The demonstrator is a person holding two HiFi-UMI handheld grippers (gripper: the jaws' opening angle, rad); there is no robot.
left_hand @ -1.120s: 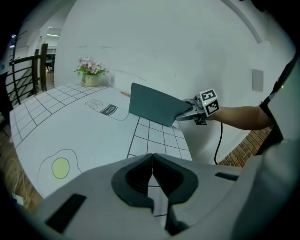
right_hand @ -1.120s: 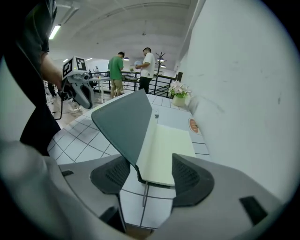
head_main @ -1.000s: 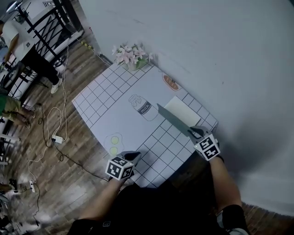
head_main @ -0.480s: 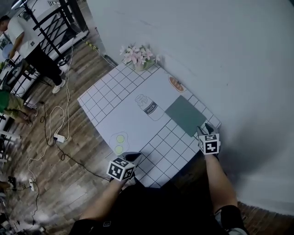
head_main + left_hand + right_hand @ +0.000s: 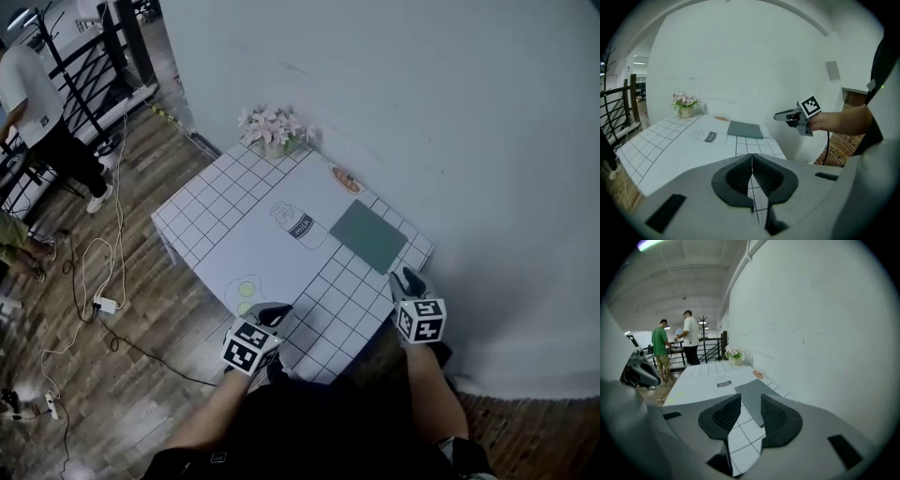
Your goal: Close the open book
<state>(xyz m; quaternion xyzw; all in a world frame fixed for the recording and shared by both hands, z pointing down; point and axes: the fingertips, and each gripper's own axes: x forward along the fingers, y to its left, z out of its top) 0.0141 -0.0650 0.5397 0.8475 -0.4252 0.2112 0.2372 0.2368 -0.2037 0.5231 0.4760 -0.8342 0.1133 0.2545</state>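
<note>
The book (image 5: 368, 234) lies closed and flat, grey-green cover up, at the right side of the checked table (image 5: 211, 220). It also shows in the left gripper view (image 5: 745, 129) and the right gripper view (image 5: 749, 391). My right gripper (image 5: 405, 279) hangs over the table's near right corner, clear of the book. Its jaws (image 5: 751, 401) are closing with only air between them. My left gripper (image 5: 272, 314) hovers at the near edge, jaws (image 5: 751, 157) shut and empty. The right gripper (image 5: 787, 116) is seen from the left one.
A pot of pink flowers (image 5: 272, 127) stands at the table's far corner. Milk bottle (image 5: 300, 225), plate (image 5: 345, 178) and egg (image 5: 246, 291) pictures are printed on the cloth. A white wall runs along the right. People (image 5: 37, 112) and floor cables (image 5: 94, 281) are at the left.
The cover, held tilted up by my right gripper a second ago, now lies flat on the closed book. My right gripper let go and drew back toward me. Both grippers rose.
</note>
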